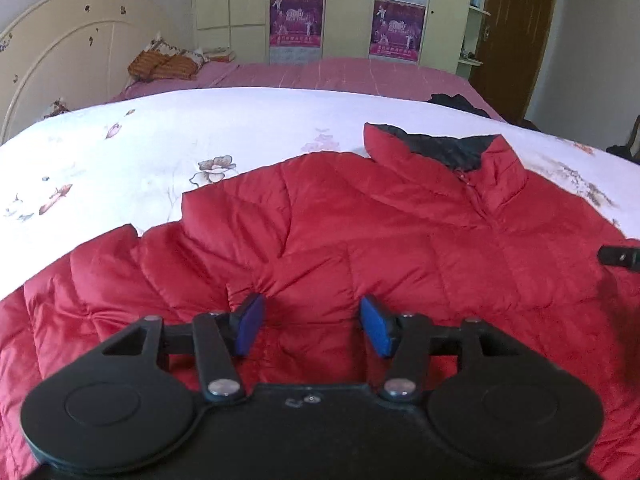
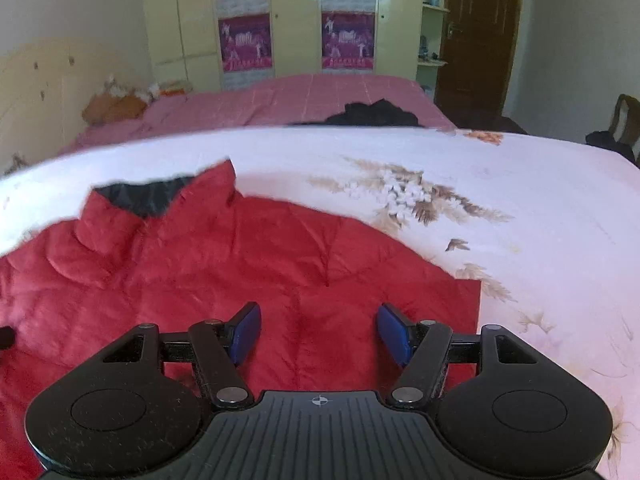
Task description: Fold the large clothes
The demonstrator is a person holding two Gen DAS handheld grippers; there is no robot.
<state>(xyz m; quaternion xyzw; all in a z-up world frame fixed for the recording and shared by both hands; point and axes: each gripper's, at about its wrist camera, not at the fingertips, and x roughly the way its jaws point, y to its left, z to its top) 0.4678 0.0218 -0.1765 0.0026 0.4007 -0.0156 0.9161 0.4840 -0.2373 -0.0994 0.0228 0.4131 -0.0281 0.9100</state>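
Observation:
A red quilted puffer jacket (image 1: 360, 232) lies spread on a white floral bedspread (image 1: 160, 136), collar and dark lining (image 1: 444, 148) at the far side. My left gripper (image 1: 314, 320) hovers just above the jacket's left half, jaws apart, blue pads (image 1: 250, 324) holding nothing. In the right wrist view the same jacket (image 2: 240, 264) fills the lower left, its collar (image 2: 156, 200) toward the back. My right gripper (image 2: 320, 330) stands open over the jacket's right part near its edge, with only fabric beneath it. A dark tip of the right gripper (image 1: 618, 256) shows at the left view's right edge.
Beyond the bedspread lies a pink sheet (image 1: 340, 76) with orange pillows (image 1: 164, 66) by the cream headboard (image 1: 60, 52). A dark garment (image 2: 372, 114) sits on the pink sheet. Wardrobe doors with posters (image 1: 296, 20), a brown door (image 2: 476, 36) and a chair (image 2: 624, 120) stand behind.

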